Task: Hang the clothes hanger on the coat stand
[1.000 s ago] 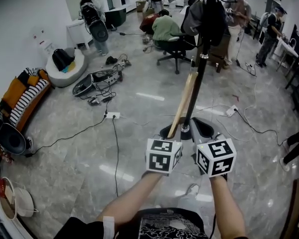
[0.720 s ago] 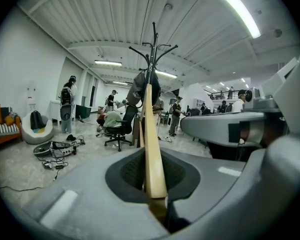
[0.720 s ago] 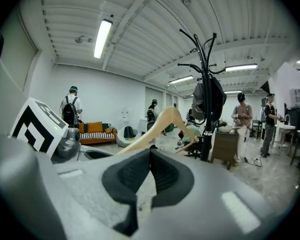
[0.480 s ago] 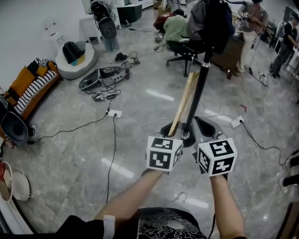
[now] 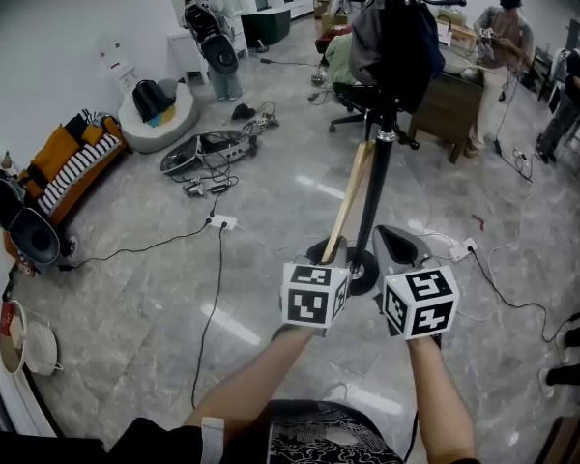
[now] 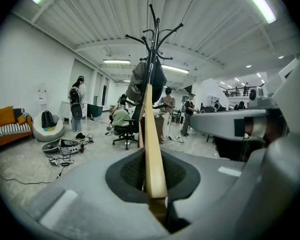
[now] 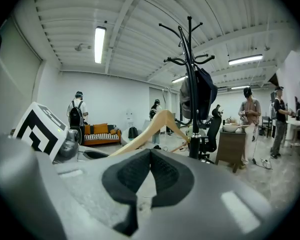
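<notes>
**Hanger aimed up the pole**

Our left hand-held gripper is clamped on the near end of the pale wooden clothes hanger. Our right hand-held gripper sits beside it, jaws together and empty. The hanger's long axis rises away, just left of the black metal coat stand.

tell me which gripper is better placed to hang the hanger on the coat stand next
Left: the left gripper is shut on the wooden hanger, aimed up at the coat stand; the right gripper holds nothing.
</notes>
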Demonstrator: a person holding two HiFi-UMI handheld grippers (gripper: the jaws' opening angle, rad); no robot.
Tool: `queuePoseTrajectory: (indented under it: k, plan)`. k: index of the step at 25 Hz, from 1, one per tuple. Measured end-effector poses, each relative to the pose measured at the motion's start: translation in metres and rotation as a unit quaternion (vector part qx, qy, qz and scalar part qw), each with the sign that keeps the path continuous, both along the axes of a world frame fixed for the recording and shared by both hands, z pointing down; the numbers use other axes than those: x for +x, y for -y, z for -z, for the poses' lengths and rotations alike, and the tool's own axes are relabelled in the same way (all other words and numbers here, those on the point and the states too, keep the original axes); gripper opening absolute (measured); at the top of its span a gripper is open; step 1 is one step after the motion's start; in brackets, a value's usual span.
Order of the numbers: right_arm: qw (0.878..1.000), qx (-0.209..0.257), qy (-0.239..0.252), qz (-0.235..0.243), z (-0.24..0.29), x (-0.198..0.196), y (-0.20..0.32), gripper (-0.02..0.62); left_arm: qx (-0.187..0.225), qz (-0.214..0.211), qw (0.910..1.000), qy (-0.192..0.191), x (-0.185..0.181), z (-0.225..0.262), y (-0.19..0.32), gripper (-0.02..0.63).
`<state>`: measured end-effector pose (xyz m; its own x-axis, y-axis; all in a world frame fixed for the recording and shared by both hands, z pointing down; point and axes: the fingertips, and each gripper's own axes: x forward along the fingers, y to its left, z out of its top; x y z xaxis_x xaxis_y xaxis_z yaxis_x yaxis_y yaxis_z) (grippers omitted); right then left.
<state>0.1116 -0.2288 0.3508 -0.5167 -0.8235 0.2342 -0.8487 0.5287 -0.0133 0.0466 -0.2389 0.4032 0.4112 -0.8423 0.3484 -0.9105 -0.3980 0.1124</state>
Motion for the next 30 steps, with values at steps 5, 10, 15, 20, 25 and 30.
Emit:
queuePoseTrajectory:
  k: [5, 10, 15, 20, 25, 30]
  plan:
    - [1.0, -0.001, 0.006, 0.018, -0.002, 0.012, 0.01, 0.0, -0.007, 0.021, 0.9997, 0.007, 0.008, -0.007, 0.006, 0.026]
    - [0.999, -0.001, 0.006, 0.037, -0.007, 0.014, 0.021, 0.0, -0.012, 0.039, 0.9991, 0.01, 0.011, -0.016, 0.017, 0.026]
    - [0.999, -0.002, 0.006, 0.046, -0.01, 0.012, 0.032, 0.0, -0.012, 0.045, 0.9988, 0.014, 0.01, -0.019, 0.029, 0.026]
    - [0.999, -0.003, 0.003, 0.046, -0.014, 0.007, 0.049, 0.0, -0.017, 0.042, 0.9989, 0.011, 0.008, -0.026, 0.047, 0.026]
    - [0.999, -0.004, -0.002, 0.036, -0.016, -0.001, 0.076, 0.0, -0.02, 0.029, 0.9993, 0.007, 0.004, -0.03, 0.077, 0.026]
    - [1.0, -0.006, -0.006, 0.021, -0.019, -0.005, 0.108, 0.0, -0.026, 0.013, 0.9996, 0.001, 0.003, -0.036, 0.111, 0.026]
